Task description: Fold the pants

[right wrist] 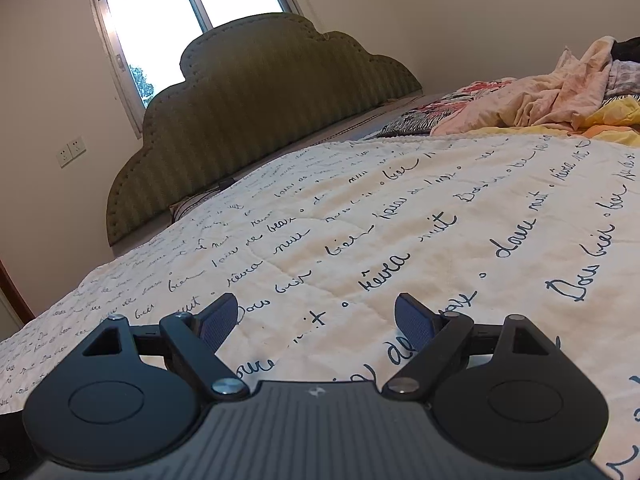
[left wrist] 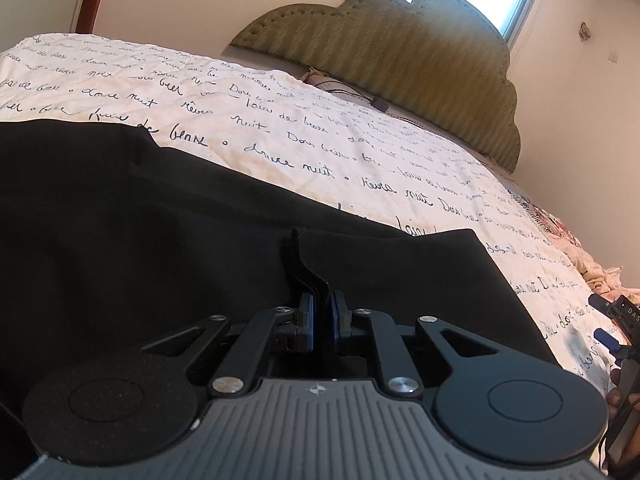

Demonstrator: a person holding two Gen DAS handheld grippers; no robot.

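Black pants lie spread over the near part of a white quilt with blue handwriting in the left wrist view. My left gripper is shut on a raised fold of the pants' edge, the cloth pinched between its blue pads. At the far right edge of that view the other gripper shows, held by a hand. In the right wrist view my right gripper stands open just over the quilt, nothing between its fingers. The pants do not appear there.
A green padded headboard and a window stand at the far end of the bed. A heap of pink and yellow bedding lies at the far right. A dark cable runs near the headboard.
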